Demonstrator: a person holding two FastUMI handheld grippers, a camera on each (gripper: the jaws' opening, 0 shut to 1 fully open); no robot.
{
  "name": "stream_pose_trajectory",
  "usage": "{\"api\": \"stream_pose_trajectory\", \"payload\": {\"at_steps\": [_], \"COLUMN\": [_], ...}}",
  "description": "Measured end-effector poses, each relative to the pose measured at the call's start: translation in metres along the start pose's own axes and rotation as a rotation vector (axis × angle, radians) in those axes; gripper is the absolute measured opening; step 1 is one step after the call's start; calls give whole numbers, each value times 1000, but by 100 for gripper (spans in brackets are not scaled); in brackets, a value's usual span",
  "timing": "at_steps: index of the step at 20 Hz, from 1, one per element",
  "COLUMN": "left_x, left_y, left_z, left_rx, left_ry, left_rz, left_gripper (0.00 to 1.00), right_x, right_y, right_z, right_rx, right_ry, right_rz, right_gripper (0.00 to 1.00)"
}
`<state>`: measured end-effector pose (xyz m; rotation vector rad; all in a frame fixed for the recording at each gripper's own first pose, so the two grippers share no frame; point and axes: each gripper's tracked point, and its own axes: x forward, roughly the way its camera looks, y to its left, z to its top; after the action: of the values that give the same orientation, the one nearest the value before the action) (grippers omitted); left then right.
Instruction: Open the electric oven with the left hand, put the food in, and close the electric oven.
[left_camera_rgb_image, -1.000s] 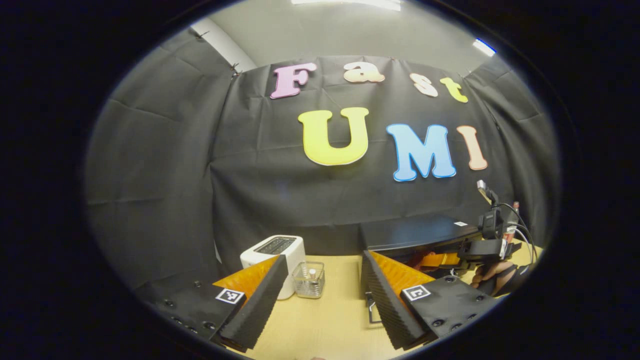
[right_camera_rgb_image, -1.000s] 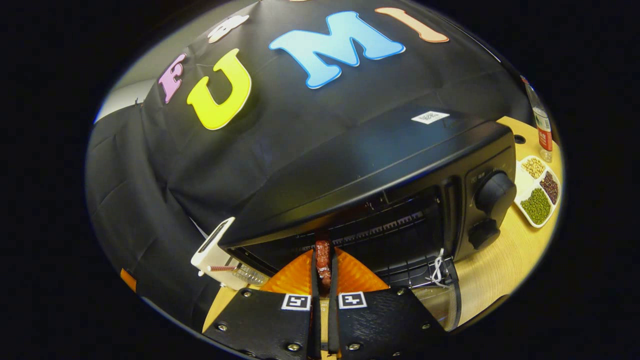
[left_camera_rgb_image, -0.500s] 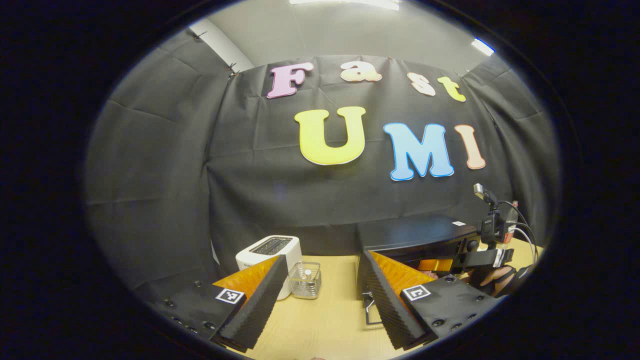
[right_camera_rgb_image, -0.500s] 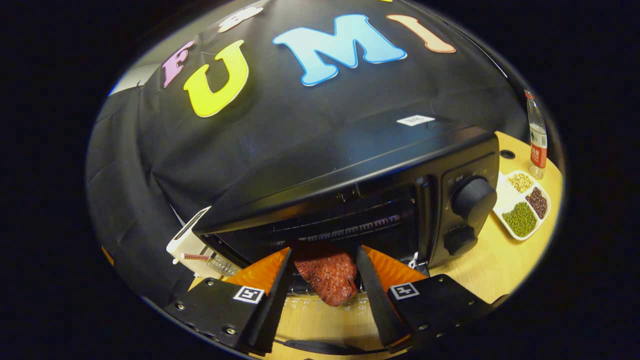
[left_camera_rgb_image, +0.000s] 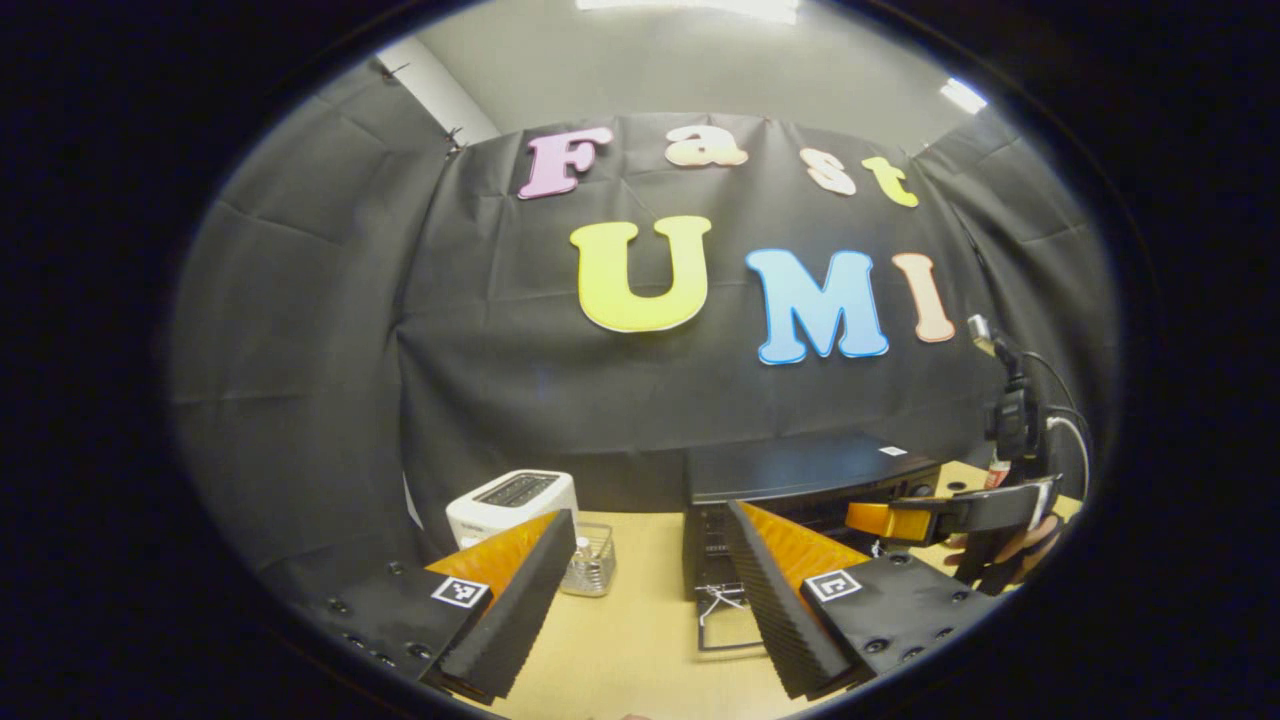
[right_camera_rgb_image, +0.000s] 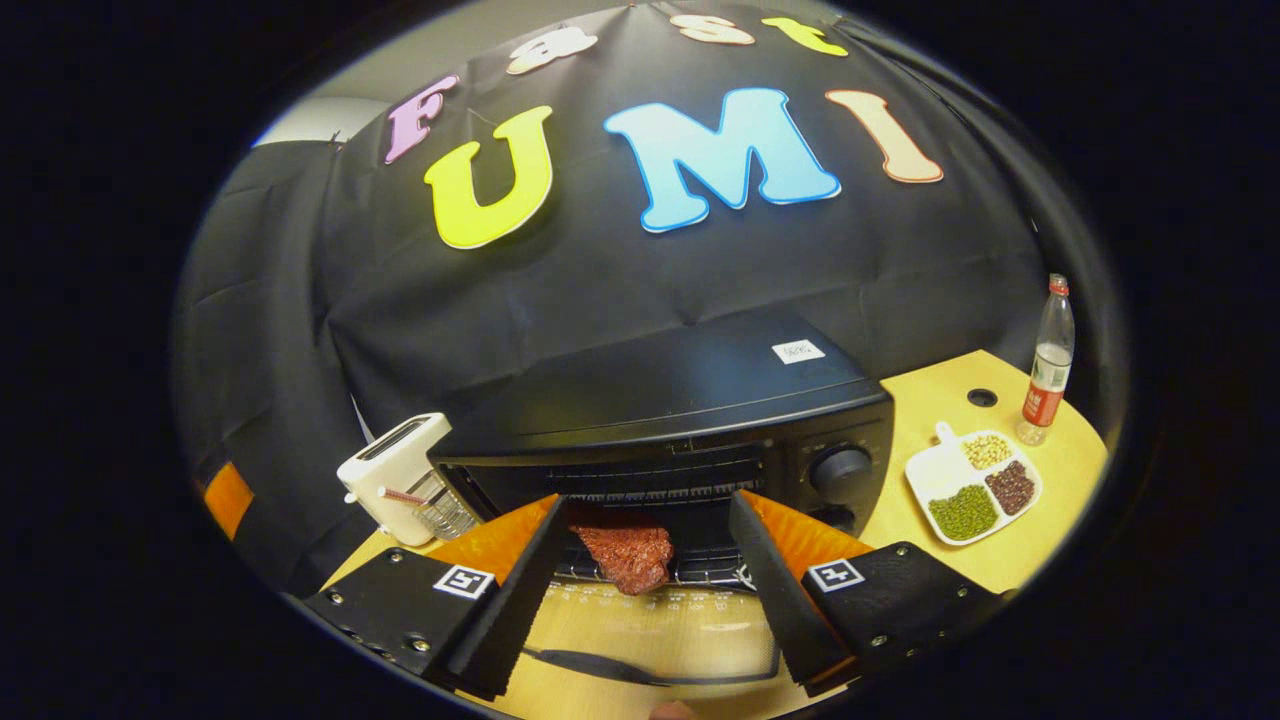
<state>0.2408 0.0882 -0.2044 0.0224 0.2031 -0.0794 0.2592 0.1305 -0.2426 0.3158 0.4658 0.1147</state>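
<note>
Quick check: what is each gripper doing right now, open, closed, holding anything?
Left gripper: open, holding nothing.
Right gripper: open, holding nothing; the meat lies on the oven rack between its fingers, untouched.

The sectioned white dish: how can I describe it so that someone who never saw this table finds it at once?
Find the black electric oven on the wooden table. To the side of its knobs, before a clear bottle, lies the sectioned white dish. It alone holds three separate piles: green, dark red and pale beans.

Black oven (right_camera_rgb_image: 690, 400); reddish-brown meat (right_camera_rgb_image: 625, 553); white toaster (right_camera_rgb_image: 395, 470); white tray (right_camera_rgb_image: 950, 472) of green, dark-red, pale beans; tan table (right_camera_rgb_image: 1000, 560).
</note>
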Motion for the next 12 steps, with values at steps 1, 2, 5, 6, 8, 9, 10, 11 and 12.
{"api": "stream_pose_trajectory", "payload": {"at_steps": [1,2,5,6,8,9,10,11,12], "left_x": [-1,-1,-6,-7,-11,-12,-13,-14,-13], "left_y": [-6,-14,-38,-46,-61,-70,-79,-88,-95], "left_z": [-3,-8,-18,-23,-33,-40,-46,-53,-61], "left_rx": [-3,-4,-3,-1,4,1,-5,-9,-9], "left_ry": [5,10,29,35,52,65,80,95,107], "left_rz": [-4,-10,-36,-45,-58,-67,-77,-87,-97], "left_gripper": [95,94,97,99,94,94,94,94,94], "right_x": [-12,-24,-62,-74,-99,-110,-122,-133,-144], "right_y": [-3,-7,-22,-30,-42,-48,-54,-60,-65], "right_z": [5,13,40,49,65,73,80,86,89], "right_rx": [-16,-38,-109,-127,-136,-133,-130,-131,-135], "right_ry": [-11,-31,-108,-135,-180,-200,-219,-233,-244], "right_rz": [1,-4,-34,-52,-81,-93,-105,-117,-128], "right_gripper": [98,98,98,98,98,98,98,98,98]}}
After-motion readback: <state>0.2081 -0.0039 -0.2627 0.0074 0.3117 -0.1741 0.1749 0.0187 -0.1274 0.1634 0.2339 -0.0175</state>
